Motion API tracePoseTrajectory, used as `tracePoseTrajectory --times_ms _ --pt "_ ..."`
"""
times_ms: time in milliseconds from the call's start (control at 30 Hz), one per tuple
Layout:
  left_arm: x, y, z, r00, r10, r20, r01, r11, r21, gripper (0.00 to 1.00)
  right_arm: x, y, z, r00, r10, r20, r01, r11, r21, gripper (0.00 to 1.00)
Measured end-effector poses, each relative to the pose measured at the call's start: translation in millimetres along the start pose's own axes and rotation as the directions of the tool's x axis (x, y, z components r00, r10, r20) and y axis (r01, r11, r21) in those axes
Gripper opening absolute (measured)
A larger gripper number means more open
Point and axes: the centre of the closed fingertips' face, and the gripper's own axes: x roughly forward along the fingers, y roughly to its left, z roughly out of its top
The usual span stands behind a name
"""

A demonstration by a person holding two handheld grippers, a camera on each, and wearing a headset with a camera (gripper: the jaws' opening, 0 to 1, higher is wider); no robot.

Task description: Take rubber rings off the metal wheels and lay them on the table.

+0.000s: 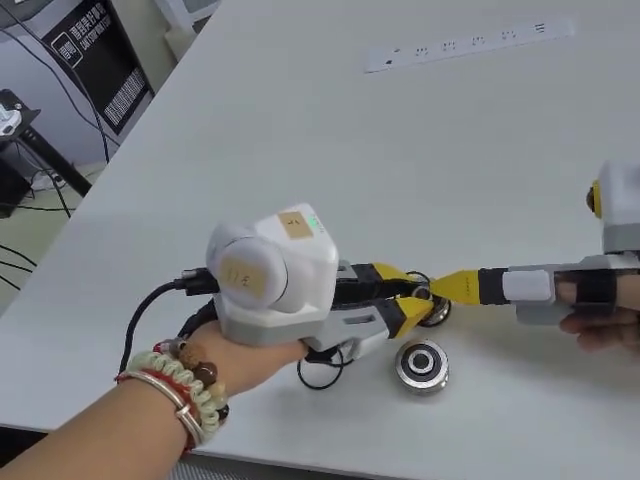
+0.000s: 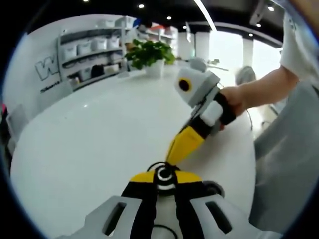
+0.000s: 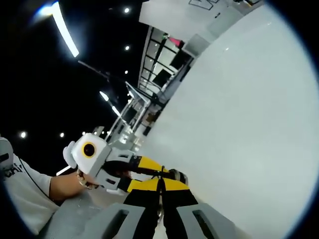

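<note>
Rubber ring [image 2: 158, 164], thin, soft and stretchy by the look of it, sits on a small metal wheel [image 1: 434, 312]. The left gripper [image 1: 418, 303] clamps that wheel between closed jaws. The right gripper [image 1: 442, 289], jaws pressed together, apparently pinches the ring's edge at 12 o'clock, a sensible hold. A second wheel [image 1: 421, 364] lies at 6 o'clock.

Office-like workroom: long white table [image 1: 350, 150], shelves [image 2: 89, 55] of bins, potted plant [image 2: 149, 52], ceiling spotlights [image 2: 141, 6].
</note>
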Motion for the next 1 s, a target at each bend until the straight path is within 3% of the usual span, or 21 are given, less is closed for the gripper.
tracePoseTrajectory --times_ms 267,433,600,767,1000 --pt "1.3 -0.2 1.3 0.9997 -0.01 -0.022 0.01 1.0 0.011 0.16 -2.8 -1.7 0.8 0.9999 -0.014 0.006 0.014 1.0 0.026 0.0" --pt "-1.0 -3.5 0.8 0.9982 -0.028 -0.052 0.031 0.998 0.052 0.17 -3.6 1.7 -3.4 0.9997 -0.023 -0.007 0.023 1.0 0.021 0.0" --pt "-4.9 -9.2 9.0 0.9976 -0.042 -0.054 0.047 0.995 0.093 0.18 -7.6 1.1 -4.8 0.9992 -0.041 -0.004 0.041 0.999 0.029 0.0" --pt "-10.6 -16.7 15.8 0.9967 -0.055 -0.059 0.062 0.99 0.13 0.26 -15.3 5.4 -4.1 0.9986 -0.051 0.016 0.05 0.998 0.045 0.0" --pt "-29.3 -23.8 26.4 0.9971 -0.061 -0.047 0.067 0.985 0.158 0.29 -26.1 15.2 -5.0 0.9974 -0.061 0.039 0.06 0.997 0.043 0.0"
